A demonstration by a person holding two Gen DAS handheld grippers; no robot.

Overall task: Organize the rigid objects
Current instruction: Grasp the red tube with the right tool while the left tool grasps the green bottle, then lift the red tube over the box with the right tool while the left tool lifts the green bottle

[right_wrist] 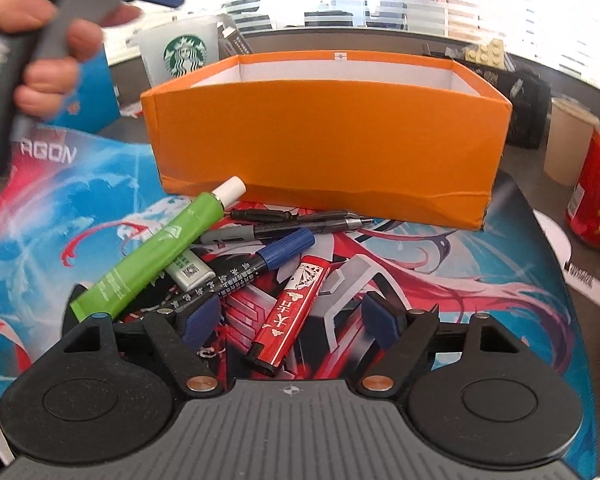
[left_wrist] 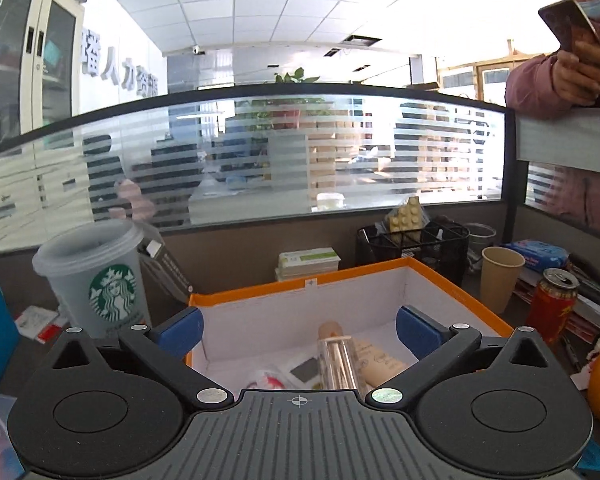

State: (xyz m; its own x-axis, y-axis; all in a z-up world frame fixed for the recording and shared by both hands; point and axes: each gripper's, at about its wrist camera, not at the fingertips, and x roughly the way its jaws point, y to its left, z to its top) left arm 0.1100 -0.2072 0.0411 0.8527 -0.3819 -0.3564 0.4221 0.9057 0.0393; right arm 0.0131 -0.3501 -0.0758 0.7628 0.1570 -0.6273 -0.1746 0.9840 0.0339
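R gripper [right_wrist: 290,320] jaws apart, I hover over red lighter [right_wrist: 288,312] on mat, near orange box [right_wrist: 328,128]. Center fingers across lighter body (avoid blue marker [right_wrist: 260,266]). L gripper [left_wrist: 298,330] apart, empty, over box.

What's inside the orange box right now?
Left wrist view: the orange box holds a clear tube, a beige tube beside it, a red-and-white packet and a grey card. The tool body hides the near floor.
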